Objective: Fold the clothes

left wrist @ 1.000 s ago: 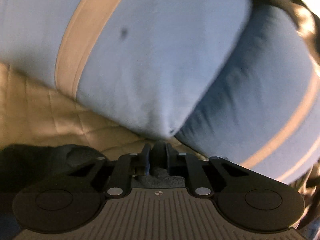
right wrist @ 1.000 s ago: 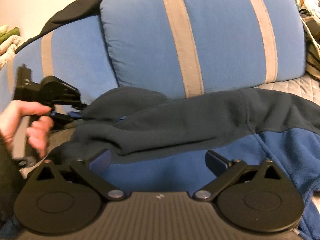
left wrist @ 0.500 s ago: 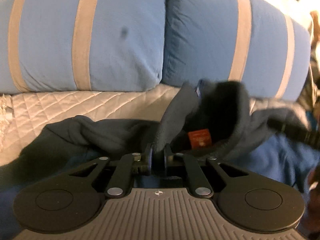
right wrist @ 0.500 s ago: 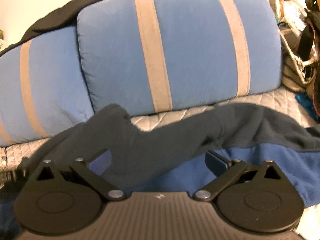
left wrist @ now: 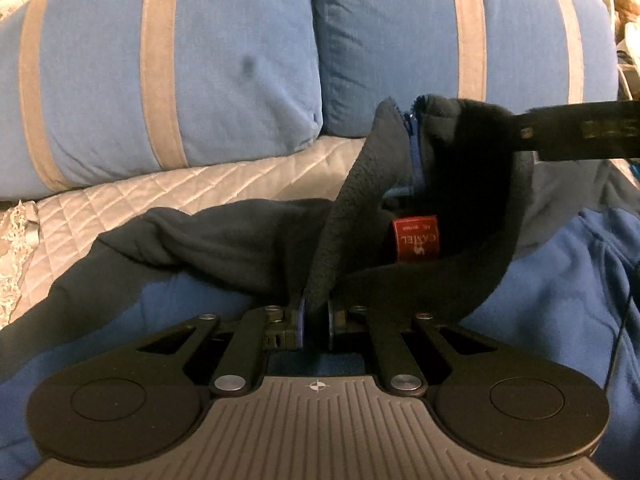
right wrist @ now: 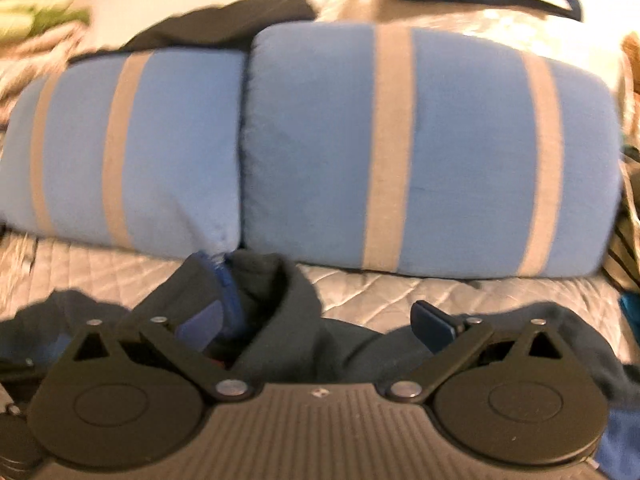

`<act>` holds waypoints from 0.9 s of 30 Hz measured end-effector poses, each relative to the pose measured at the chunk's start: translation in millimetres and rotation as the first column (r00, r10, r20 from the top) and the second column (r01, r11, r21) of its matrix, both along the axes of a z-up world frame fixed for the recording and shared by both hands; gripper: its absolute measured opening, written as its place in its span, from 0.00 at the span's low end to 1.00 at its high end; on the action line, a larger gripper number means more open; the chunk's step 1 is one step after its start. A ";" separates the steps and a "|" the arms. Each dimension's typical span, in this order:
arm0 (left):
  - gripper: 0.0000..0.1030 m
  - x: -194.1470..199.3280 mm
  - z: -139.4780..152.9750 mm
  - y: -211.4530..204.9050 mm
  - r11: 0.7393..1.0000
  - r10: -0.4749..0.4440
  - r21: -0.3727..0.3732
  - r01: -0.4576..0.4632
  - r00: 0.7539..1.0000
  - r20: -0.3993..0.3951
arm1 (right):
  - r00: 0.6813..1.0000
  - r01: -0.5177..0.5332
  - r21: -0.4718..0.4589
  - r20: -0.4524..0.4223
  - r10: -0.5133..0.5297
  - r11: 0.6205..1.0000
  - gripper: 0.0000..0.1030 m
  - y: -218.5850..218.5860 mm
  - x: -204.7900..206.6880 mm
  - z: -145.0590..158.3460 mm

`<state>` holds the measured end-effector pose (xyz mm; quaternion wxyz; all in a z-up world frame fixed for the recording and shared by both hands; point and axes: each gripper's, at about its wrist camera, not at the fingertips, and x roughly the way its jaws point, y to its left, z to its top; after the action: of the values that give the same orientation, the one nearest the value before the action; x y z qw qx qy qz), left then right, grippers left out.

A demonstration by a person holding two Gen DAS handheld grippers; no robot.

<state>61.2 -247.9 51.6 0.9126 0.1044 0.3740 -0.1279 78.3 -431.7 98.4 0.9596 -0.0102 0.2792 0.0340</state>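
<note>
Lying rumpled on the quilted bedspread [left wrist: 168, 188], in front of the striped blue pillows [left wrist: 224, 72]: fleece jacket [left wrist: 224, 240]; left gripper [left wrist: 316, 320] clenching its dark collar edge. Right gripper [right wrist: 316, 320] hanging released over the collar; nothing pinched between those wide-spread jaws.

Left gripper [left wrist: 316, 320] pinching fleece jacket [left wrist: 352, 232] collar — red label [left wrist: 416, 238] showing, striped cushions [left wrist: 180, 80] behind

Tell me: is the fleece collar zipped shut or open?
Open. The collar stands apart at the top, its blue zipper edge bare, and the red label inside shows through the gap.
</note>
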 end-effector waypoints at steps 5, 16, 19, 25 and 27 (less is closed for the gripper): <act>0.13 1.5 -1.2 11.5 0.998 0.029 -0.053 -0.030 0.999 -0.015 | 0.991 -0.044 -0.086 -0.132 0.032 0.995 0.78 7.2 30.5 -15.0; 0.50 17.0 10.8 38.6 0.970 0.088 -0.227 -0.092 0.996 -0.027 | 0.964 -0.140 0.036 -0.221 0.145 0.989 0.11 -14.0 -2.0 -19.0; 0.50 26.3 11.8 25.0 0.991 0.042 -0.127 -0.043 0.999 -0.017 | 0.962 -0.165 0.031 -0.216 0.168 0.986 0.11 -15.1 -10.6 -16.0; 0.50 44.5 7.3 4.1 0.998 -0.031 0.059 0.031 0.999 -0.010 | 0.950 -0.231 -0.019 -0.219 0.221 0.973 0.10 -11.4 -20.9 -19.9; 0.52 46.8 5.0 10.5 0.997 -0.033 0.073 0.034 0.999 -0.019 | 0.947 -0.248 -0.043 -0.222 0.233 0.968 0.10 -11.3 -23.0 -21.0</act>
<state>108.0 -237.4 56.5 0.9025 0.1428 0.3849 -0.1304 55.3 -443.0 77.4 0.9115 -0.0740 0.3790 0.1418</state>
